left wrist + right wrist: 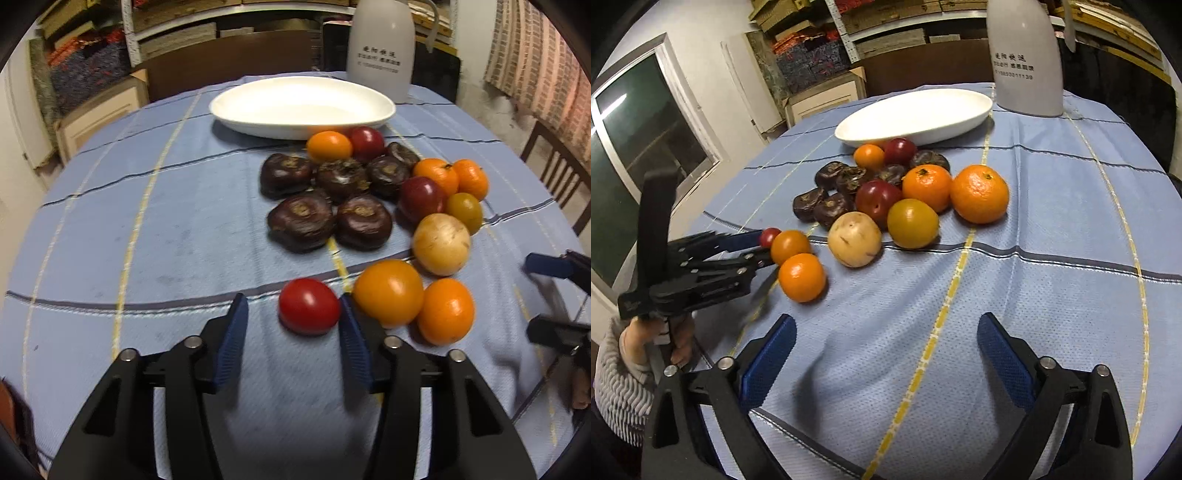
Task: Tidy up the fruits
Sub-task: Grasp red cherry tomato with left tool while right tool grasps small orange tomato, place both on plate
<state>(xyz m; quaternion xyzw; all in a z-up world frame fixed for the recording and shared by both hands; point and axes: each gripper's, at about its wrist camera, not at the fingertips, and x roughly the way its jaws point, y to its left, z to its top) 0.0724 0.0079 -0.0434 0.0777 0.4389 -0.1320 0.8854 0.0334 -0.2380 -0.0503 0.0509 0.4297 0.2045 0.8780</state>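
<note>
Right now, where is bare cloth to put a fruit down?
Bare blue checked tablecloth lies left of the dark brown water chestnuts; the white oval dish is empty. Crowded: the right side, around the pale yellow round fruit and orange tangerines.

Blue-clothed table [1034, 295]: fruits [912, 223], dish [916, 114]

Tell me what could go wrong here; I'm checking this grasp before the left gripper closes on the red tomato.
The left gripper is open around the red tomato, off-centre: one finger nearly touches it, so closing may roll it sideways. That finger also sits against the orange tomato, which could get nudged into its neighbour. The white dish lies beyond the fruit pile, so a low carry may clip it.
</note>
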